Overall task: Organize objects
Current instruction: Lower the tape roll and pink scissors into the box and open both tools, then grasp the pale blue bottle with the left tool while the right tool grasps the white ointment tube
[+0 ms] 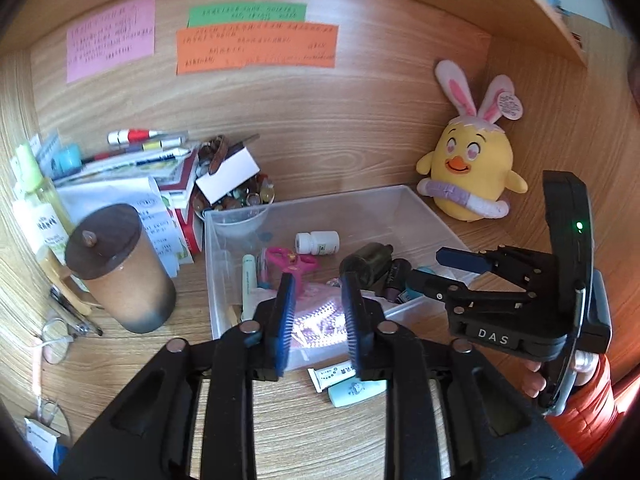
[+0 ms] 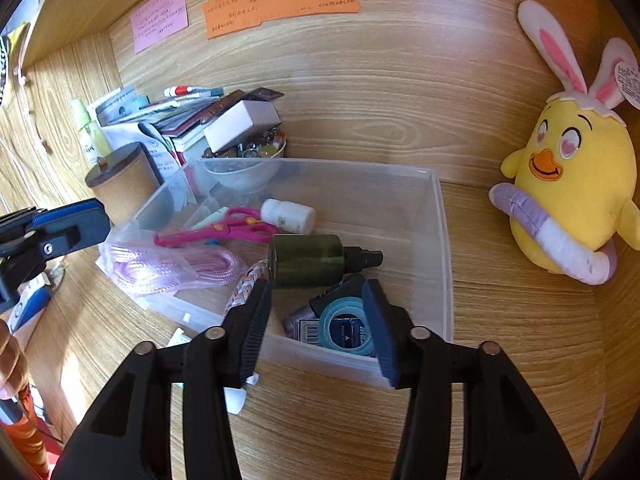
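Observation:
A clear plastic bin (image 1: pixel 400 196) (image 2: pixel 440 208) stands on the wooden desk. In it lie a dark green spray bottle (image 2: pixel 308 256), pink scissors (image 2: pixel 224 228), a white pill bottle (image 2: pixel 288 216), a bagged pink rope (image 2: pixel 172 268), a braided cord (image 2: pixel 248 280) and a blue tape roll (image 2: pixel 344 320). My left gripper (image 1: pixel 317 284) hangs open over the bin's near left part, above the bagged rope, gripping nothing. My right gripper (image 2: pixel 316 292) is open above the tape roll at the bin's near edge, with nothing pressed between its pads. Two small white tubes (image 1: pixel 340 374) lie on the desk before the bin.
A brown lidded cup (image 1: pixel 120 264) stands left of the bin, with a bowl of beads (image 1: pixel 240 200) and a pile of papers and pens (image 1: pixel 132 176) behind it. A yellow chick plush (image 1: pixel 468 176) leans in the right corner. Glasses (image 1: pixel 56 332) lie at the left edge.

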Action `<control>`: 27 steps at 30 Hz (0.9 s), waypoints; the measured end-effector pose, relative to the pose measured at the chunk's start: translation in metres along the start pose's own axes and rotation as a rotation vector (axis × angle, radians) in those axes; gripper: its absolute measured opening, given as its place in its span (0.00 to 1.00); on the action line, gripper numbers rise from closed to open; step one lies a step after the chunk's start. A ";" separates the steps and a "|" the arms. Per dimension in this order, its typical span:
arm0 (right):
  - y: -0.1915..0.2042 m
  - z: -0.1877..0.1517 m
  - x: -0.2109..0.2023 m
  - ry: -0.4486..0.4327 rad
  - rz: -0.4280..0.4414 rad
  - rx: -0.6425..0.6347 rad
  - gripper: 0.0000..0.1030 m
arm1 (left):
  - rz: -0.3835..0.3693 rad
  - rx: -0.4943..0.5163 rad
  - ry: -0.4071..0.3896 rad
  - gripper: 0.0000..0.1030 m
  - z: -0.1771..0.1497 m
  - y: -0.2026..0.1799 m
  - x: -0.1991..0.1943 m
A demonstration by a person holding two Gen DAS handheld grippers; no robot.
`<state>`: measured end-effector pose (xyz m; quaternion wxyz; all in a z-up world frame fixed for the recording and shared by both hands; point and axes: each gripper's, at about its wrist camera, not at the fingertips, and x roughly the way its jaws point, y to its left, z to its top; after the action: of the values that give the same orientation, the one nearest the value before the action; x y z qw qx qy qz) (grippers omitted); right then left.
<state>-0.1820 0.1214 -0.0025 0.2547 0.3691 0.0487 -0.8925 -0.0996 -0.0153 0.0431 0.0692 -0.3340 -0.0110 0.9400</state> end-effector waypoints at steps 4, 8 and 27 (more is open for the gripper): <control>-0.001 -0.002 -0.012 -0.016 0.010 0.005 0.52 | 0.017 0.026 -0.034 0.51 -0.004 -0.007 -0.012; 0.002 -0.008 -0.027 -0.039 0.002 -0.017 0.57 | 0.035 0.049 -0.035 0.70 -0.014 -0.014 -0.019; -0.020 -0.052 -0.051 -0.009 -0.046 -0.020 0.63 | 0.053 0.014 0.292 0.95 -0.069 -0.043 0.075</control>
<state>-0.1282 0.1748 -0.0074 0.2383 0.3613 0.0651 -0.8991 -0.1083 0.0361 -0.0544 0.0473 -0.4667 0.0144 0.8831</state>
